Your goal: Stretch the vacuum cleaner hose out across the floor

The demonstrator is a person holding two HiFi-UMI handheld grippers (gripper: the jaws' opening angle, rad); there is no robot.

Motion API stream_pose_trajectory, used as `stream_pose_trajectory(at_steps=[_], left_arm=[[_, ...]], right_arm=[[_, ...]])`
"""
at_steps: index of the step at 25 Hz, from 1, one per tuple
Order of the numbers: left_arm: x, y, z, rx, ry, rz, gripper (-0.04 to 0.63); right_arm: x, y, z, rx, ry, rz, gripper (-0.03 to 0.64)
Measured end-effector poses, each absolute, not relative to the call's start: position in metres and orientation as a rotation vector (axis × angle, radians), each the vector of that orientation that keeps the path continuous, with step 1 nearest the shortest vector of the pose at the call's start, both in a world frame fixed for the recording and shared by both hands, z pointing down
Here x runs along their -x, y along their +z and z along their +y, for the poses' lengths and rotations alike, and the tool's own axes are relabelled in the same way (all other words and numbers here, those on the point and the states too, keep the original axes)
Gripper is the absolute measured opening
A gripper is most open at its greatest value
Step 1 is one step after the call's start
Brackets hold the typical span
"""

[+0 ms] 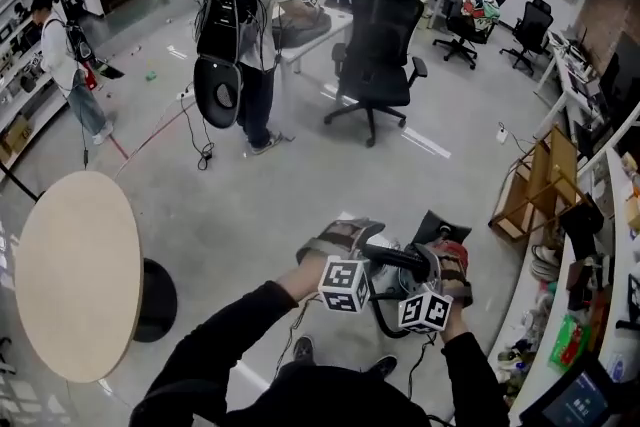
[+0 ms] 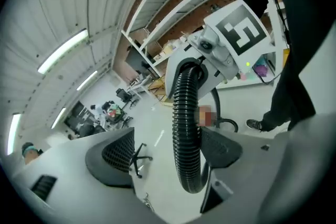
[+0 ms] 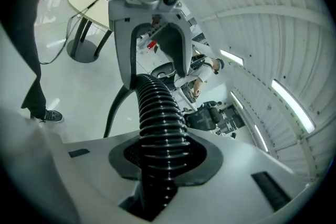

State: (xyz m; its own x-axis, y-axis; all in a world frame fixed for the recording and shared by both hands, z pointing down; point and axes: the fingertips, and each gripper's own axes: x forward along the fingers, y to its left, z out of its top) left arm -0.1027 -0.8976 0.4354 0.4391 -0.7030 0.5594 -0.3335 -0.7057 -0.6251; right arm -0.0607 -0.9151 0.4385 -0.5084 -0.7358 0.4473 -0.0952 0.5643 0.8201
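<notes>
Clamping the ribbed hose (image 3: 160,118) between its jaws, the right gripper (image 3: 164,157) is anchoring it; the left gripper (image 2: 167,150) is gaping wide around the hose, probably mid-regrip, needing a hold farther along.

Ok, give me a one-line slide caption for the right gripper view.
Right gripper shut on the black ribbed vacuum hose, which runs on to the left gripper facing it.

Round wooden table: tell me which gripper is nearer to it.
Left. In the head view the left gripper sits to the right of the round table; the right gripper lies farther right, beyond it.
</notes>
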Motion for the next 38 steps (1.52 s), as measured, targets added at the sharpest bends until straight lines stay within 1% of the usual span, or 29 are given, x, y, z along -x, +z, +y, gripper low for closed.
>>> stream_pose_trajectory(at_steps=[5, 6, 7, 8, 9, 11, 13, 17, 18, 20, 21, 23, 25, 27, 30, 32, 33, 34, 35, 38], left_arm=[[0.127, 0.475, -0.863, 2.381, -1.232, 0.628, 0.377], [0.133, 0.481, -0.857, 2.435, -1.227, 0.619, 0.361], [0.140, 0.484, -0.851, 2.508, -1.204, 0.637, 0.291], [0.148, 0.485, -0.844, 2.597, -1.171, 0.670, 0.158], [0.154, 0.484, -0.837, 2.683, -1.146, 0.701, 0.100], [0.166, 0.478, -0.837, 2.758, -1.153, 0.755, 0.087], [0.174, 0.470, -0.862, 2.719, -1.185, 0.816, 0.084], [0.185, 0.495, -0.875, 2.712, -1.333, 0.898, 0.084], [0.191, 0.503, -0.876, 2.725, -1.372, 0.928, 0.084], [0.207, 0.514, -0.884, 2.758, -1.425, 1.007, 0.084], [0.213, 0.516, -0.890, 2.777, -1.436, 1.054, 0.084], [0.224, 0.514, -0.898, 2.815, -1.436, 1.166, 0.084], [0.240, 0.512, -0.903, 2.850, -1.417, 1.311, 0.084], [0.265, 0.511, -0.906, 2.881, -1.372, 1.498, 0.084], [0.312, 0.515, -0.902, 2.911, -1.263, 1.818, 0.084], [0.339, 0.522, -0.894, 2.916, -1.177, 2.016, 0.084], [0.351, 0.527, -0.889, 2.915, -1.131, 2.105, 0.084], [0.362, 0.531, -0.883, 2.911, -1.087, 2.185, 0.084], [0.372, 0.536, -0.877, 2.904, -1.049, 2.250, 0.084], [0.393, 0.547, -0.856, 2.877, -1.010, 2.339, 0.084]], right_arm=[[0.145, 0.424, -0.869, -0.490, -1.102, -1.962, 0.121], [0.156, 0.425, -0.864, -0.459, -1.120, -1.955, 0.121], [0.163, 0.427, -0.860, -0.437, -1.120, -1.956, 0.121], [0.169, 0.431, -0.856, -0.419, -1.102, -1.967, 0.121], [0.174, 0.436, -0.851, -0.402, -1.076, -1.983, 0.121], [0.182, 0.438, -0.850, -0.377, -1.043, -2.006, 0.121], [0.187, 0.435, -0.868, -0.374, -1.053, -2.024, 0.121], [0.198, 0.450, -0.896, -0.414, -1.074, -2.113, 0.124], [0.201, 0.453, -0.903, -0.457, -1.091, -2.132, 0.157], [0.203, 0.451, -0.924, -0.578, -1.118, -2.160, 0.332], [0.201, 0.448, -0.936, -0.631, -1.096, -2.186, 0.385], [0.186, 0.442, -0.954, -0.717, -0.992, -2.270, 0.400], [0.161, 0.435, -0.970, -0.820, -0.857, -2.361, 0.400], [0.127, 0.438, -0.989, -0.929, -0.679, -2.439, 0.399], [0.077, 0.474, -1.014, -1.032, -0.287, -2.507, 0.399], [0.063, 0.508, -1.013, -1.007, -0.044, -2.525, 0.396], [0.065, 0.523, -1.006, -0.960, 0.056, -2.541, 0.382], [0.073, 0.535, -0.993, -0.893, 0.152, -2.564, 0.337], [0.087, 0.544, -0.977, -0.809, 0.247, -2.590, 0.277], [0.154, 0.562, -0.907, -0.456, 0.471, -2.653, 0.119]])
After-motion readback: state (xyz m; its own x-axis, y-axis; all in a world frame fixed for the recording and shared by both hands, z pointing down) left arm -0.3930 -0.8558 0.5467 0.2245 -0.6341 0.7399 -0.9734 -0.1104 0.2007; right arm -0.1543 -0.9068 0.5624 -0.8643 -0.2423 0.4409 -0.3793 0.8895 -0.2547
